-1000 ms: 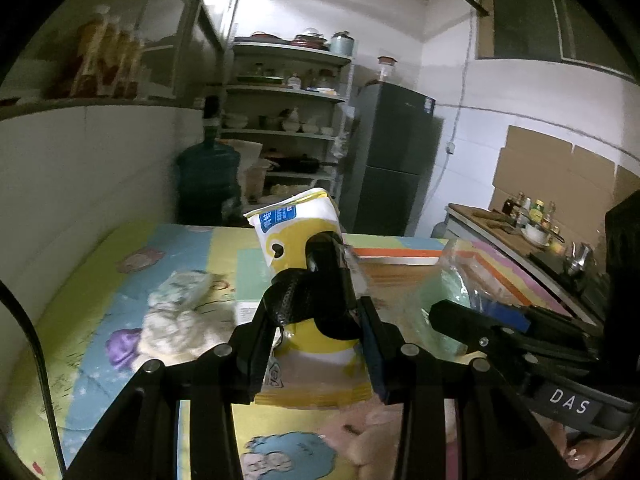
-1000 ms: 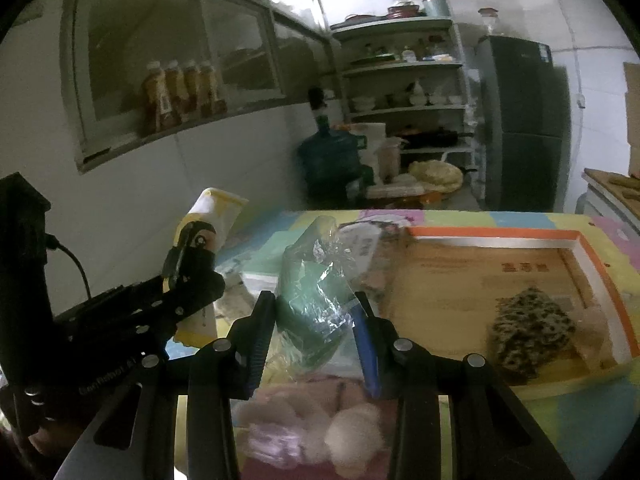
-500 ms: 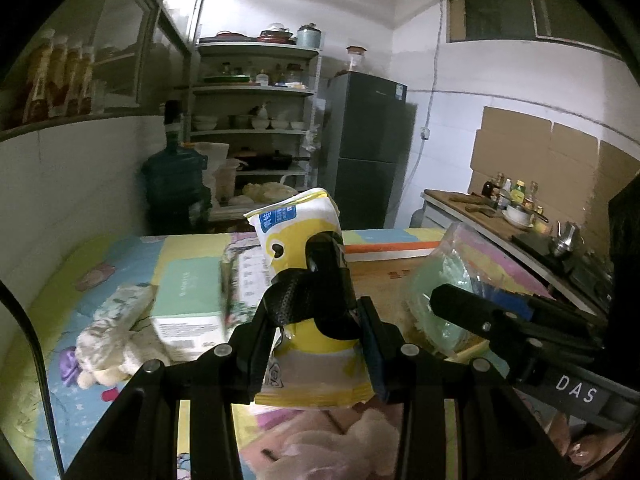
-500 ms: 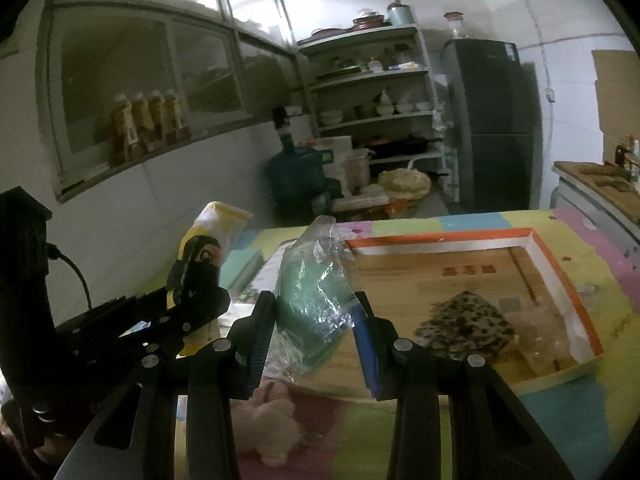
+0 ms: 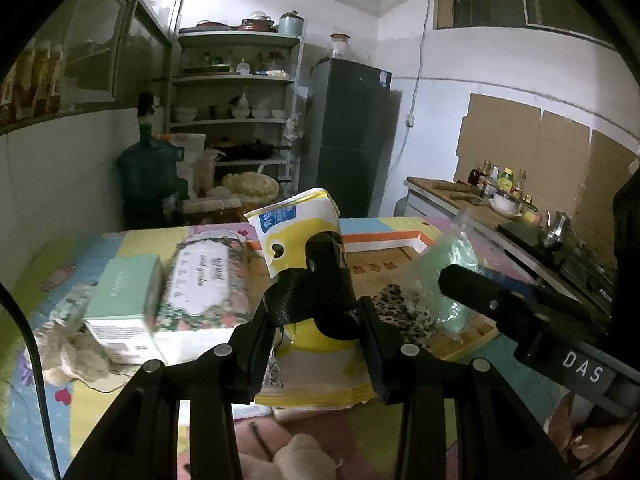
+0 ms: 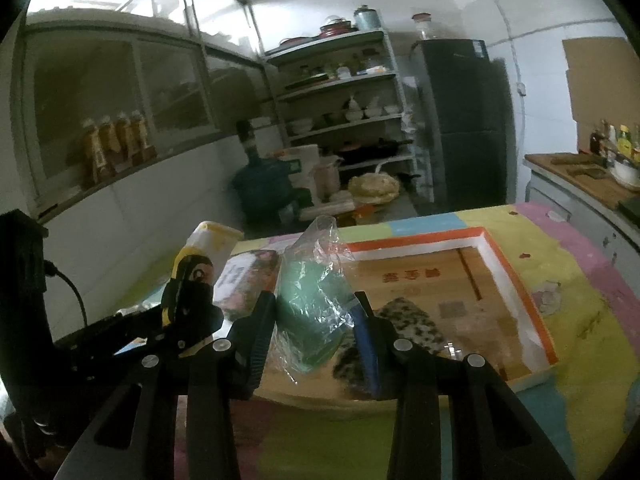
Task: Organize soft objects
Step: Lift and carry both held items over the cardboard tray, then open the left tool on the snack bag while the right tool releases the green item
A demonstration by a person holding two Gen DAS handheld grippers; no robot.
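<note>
My left gripper (image 5: 316, 320) is shut on a yellow and white soft pack (image 5: 296, 232), held upright above the colourful mat. It also shows at the left of the right wrist view as the left gripper (image 6: 188, 304) with the pack (image 6: 212, 240). My right gripper (image 6: 316, 328) is shut on a green soft item in a clear plastic bag (image 6: 312, 308), just over the near left corner of the wooden tray (image 6: 516, 280) with an orange and white rim. A speckled cloth (image 6: 408, 324) lies in the tray. The left wrist view shows the bag (image 5: 448, 264) too.
On the mat to the left lie a mint green box (image 5: 120, 300), a floral tissue pack (image 5: 200, 280) and a white fluffy cloth (image 5: 68, 348). A pale plush (image 5: 292, 456) lies below the left gripper. A counter with bottles (image 5: 500, 196) runs along the right; shelves and a fridge stand behind.
Both grippers have travelled sideways over the mat towards the tray, each still holding its item. The box and fluffy cloth have slid to the left of the view.
</note>
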